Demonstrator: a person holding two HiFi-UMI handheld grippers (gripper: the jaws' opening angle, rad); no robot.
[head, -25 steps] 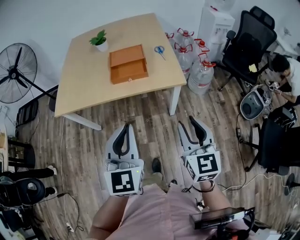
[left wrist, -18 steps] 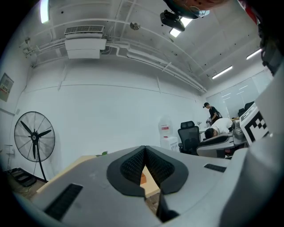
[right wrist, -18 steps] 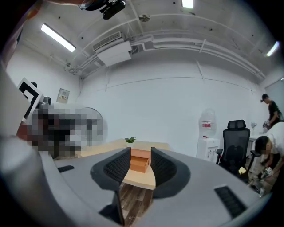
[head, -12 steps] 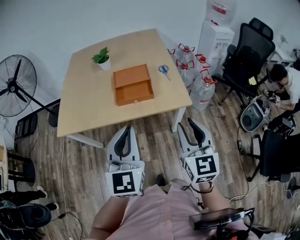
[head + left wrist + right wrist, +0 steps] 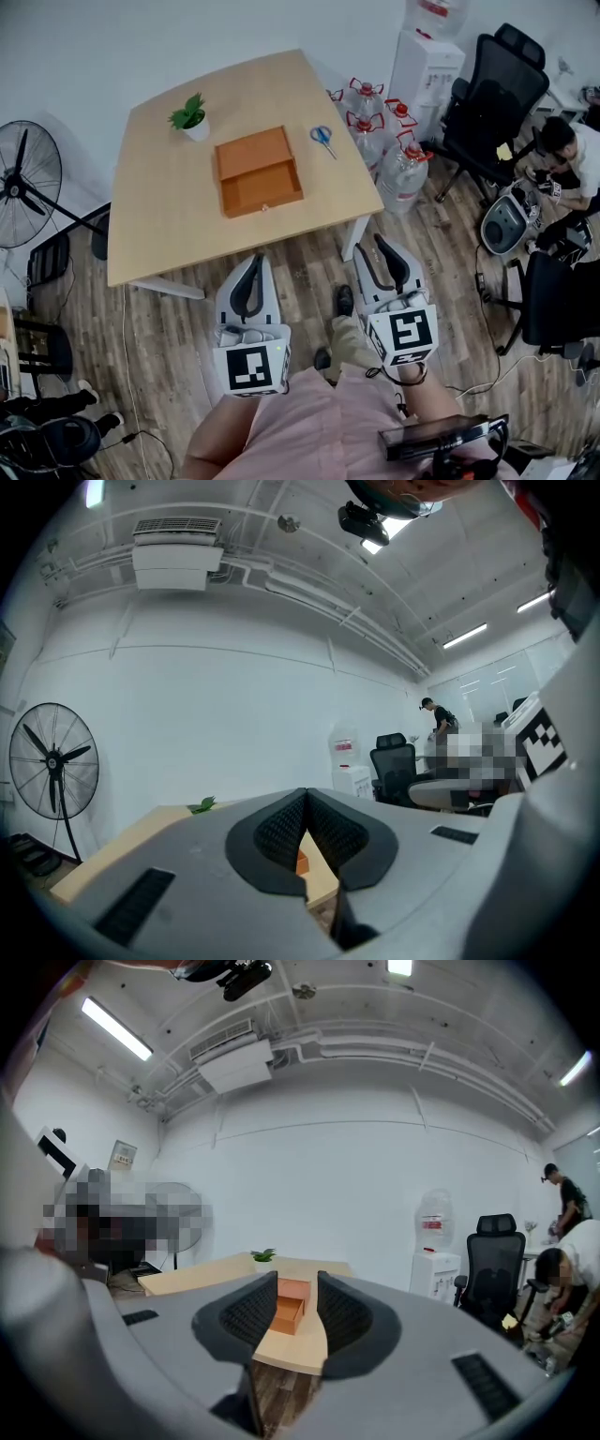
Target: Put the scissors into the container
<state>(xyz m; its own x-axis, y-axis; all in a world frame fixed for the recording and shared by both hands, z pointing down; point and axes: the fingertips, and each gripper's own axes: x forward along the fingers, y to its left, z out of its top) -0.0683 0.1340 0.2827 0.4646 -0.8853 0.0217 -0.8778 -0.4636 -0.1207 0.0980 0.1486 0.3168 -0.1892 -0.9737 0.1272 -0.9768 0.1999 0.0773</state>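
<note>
Scissors [image 5: 322, 140] on table [image 5: 159, 225], apart from container [image 5: 258, 171].

office, swivel chairs [image 5: 487, 103], water dispenser [image 5: 424, 58]

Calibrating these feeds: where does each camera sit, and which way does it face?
Head view: on the person's head, facing steeply down at the table, container and scissors; shows left gripper, right gripper, torso.
Left gripper view: on the left gripper, facing along its closed jaws towards the table; shows those jaws.
Right gripper view: on the right gripper, facing between its parted jaws at the container.
Shared: all see the table and plant.
</note>
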